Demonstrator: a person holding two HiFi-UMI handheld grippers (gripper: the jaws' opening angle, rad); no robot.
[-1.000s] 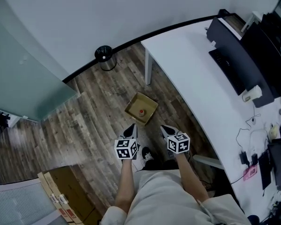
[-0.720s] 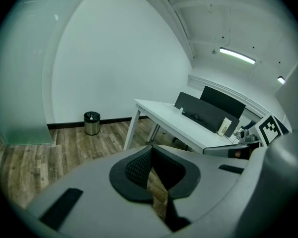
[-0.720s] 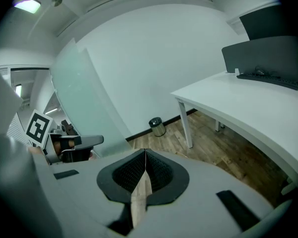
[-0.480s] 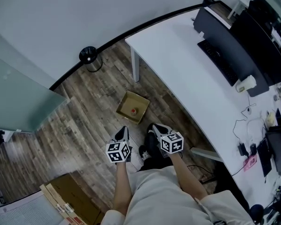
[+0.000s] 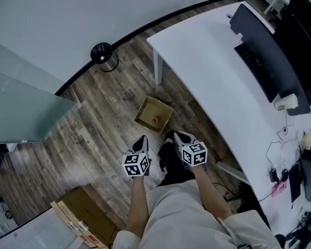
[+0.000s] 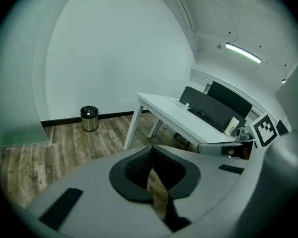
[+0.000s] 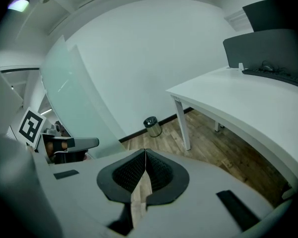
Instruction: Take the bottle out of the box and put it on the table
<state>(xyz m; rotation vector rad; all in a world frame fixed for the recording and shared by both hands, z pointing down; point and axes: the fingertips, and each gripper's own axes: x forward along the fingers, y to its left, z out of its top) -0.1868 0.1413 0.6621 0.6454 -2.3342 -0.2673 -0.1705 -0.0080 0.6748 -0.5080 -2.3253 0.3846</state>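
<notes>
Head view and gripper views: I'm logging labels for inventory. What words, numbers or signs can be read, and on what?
No text is legible in any view.
Left gripper and right gripper: square black-and-white markers only, no letters.
Cartons at lower left: red-and-white label print, too small to read.
Box with the bottle: no print visible.
Table: items on it too small to read.

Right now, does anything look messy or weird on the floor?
Only a little. The open cardboard box sits on the wooden floor, turned crooked to the white table near it, with a red-topped bottle inside. Nothing looks spilled or broken.
</notes>
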